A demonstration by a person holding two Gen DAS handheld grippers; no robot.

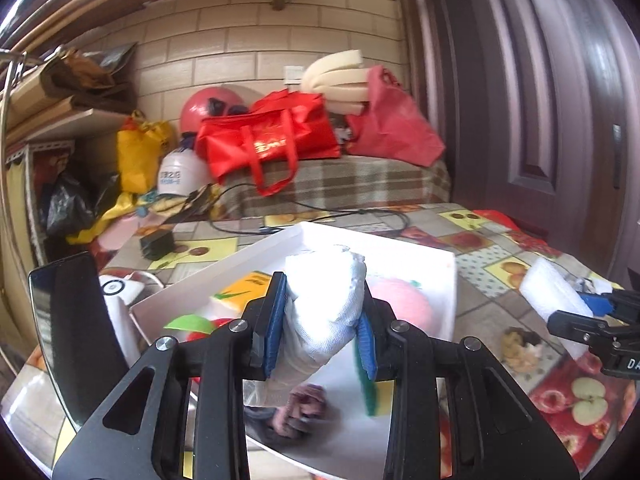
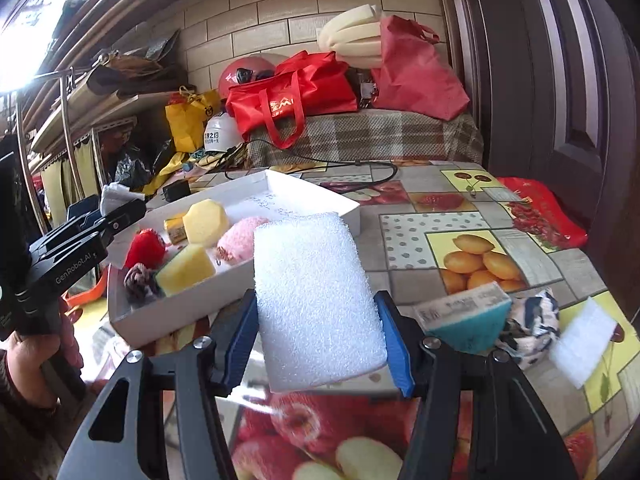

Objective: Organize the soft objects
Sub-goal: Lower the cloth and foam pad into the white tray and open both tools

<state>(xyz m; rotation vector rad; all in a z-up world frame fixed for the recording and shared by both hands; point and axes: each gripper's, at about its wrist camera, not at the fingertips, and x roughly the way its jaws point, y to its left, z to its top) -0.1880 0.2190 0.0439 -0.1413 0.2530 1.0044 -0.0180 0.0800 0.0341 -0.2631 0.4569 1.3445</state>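
Observation:
My left gripper (image 1: pixel 322 320) is shut on a bundled white cloth (image 1: pixel 326 300) and hangs over the white tray (image 1: pixel 400 248). The tray holds a red strawberry plush (image 2: pixel 145 248), two yellow sponges (image 2: pixel 186 268), a pink fluffy ball (image 2: pixel 240 240) and a knotted rope toy (image 2: pixel 138 280). My right gripper (image 2: pixel 318 336) is shut on a white foam pad (image 2: pixel 312 292), just right of the tray's near corner. In the right wrist view the left gripper (image 2: pixel 120 212) shows at the left edge, a hand (image 2: pixel 24 356) on its handle. The left wrist view shows the right gripper (image 1: pixel 588 312) at its right edge.
On the fruit-print tablecloth (image 2: pixel 472 216) right of me lie a teal sponge (image 2: pixel 468 316), a patterned cloth (image 2: pixel 532 324) and a white pad (image 2: pixel 584 340). A black cable (image 2: pixel 360 168) and charger (image 2: pixel 176 190) lie behind the tray. Red bags (image 2: pixel 292 96) sit on a plaid bench.

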